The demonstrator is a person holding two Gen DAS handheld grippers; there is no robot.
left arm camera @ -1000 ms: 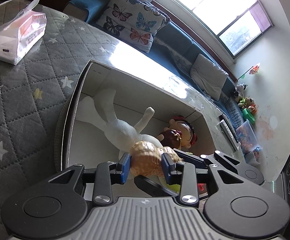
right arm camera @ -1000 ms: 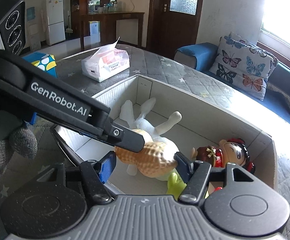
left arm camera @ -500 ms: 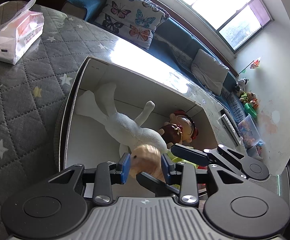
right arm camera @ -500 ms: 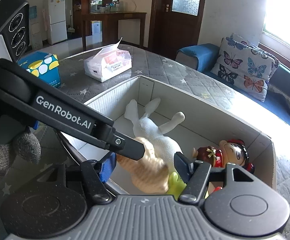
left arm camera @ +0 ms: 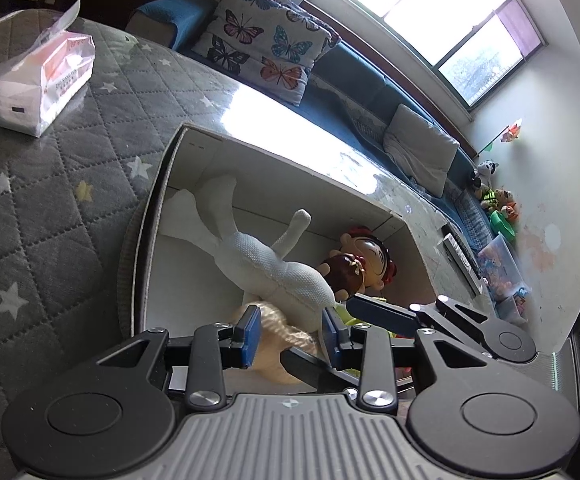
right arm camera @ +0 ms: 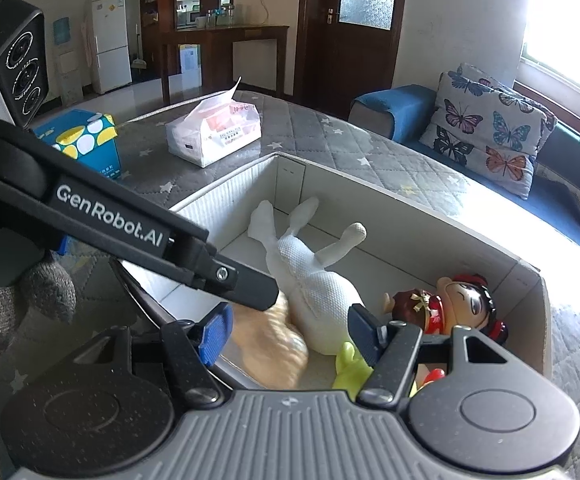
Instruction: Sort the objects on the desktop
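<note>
A tan peanut-shaped toy [right arm camera: 270, 342] lies blurred in the near corner of an open cardboard box [right arm camera: 409, 208], beside a white plush doll [right arm camera: 309, 276]; it also shows in the left wrist view [left arm camera: 278, 332]. My left gripper [left arm camera: 290, 330] is open above the box [left arm camera: 158, 216], its jaws apart and holding nothing. My right gripper [right arm camera: 286, 330] is open over the same corner. A red-hatted doll [right arm camera: 461, 304] and a yellow-green toy [right arm camera: 349, 368] lie in the box's right end.
A tissue pack [right arm camera: 216, 130] and a blue-yellow tissue box [right arm camera: 86, 140] stand on the grey quilted table [right arm camera: 329, 144] behind the box. A blue sofa with a butterfly pillow [right arm camera: 493, 132] runs along the far side.
My left gripper opened and let the peanut toy go. The toy dropped from between the jaws into the box's near corner. Both grippers rose slightly.
</note>
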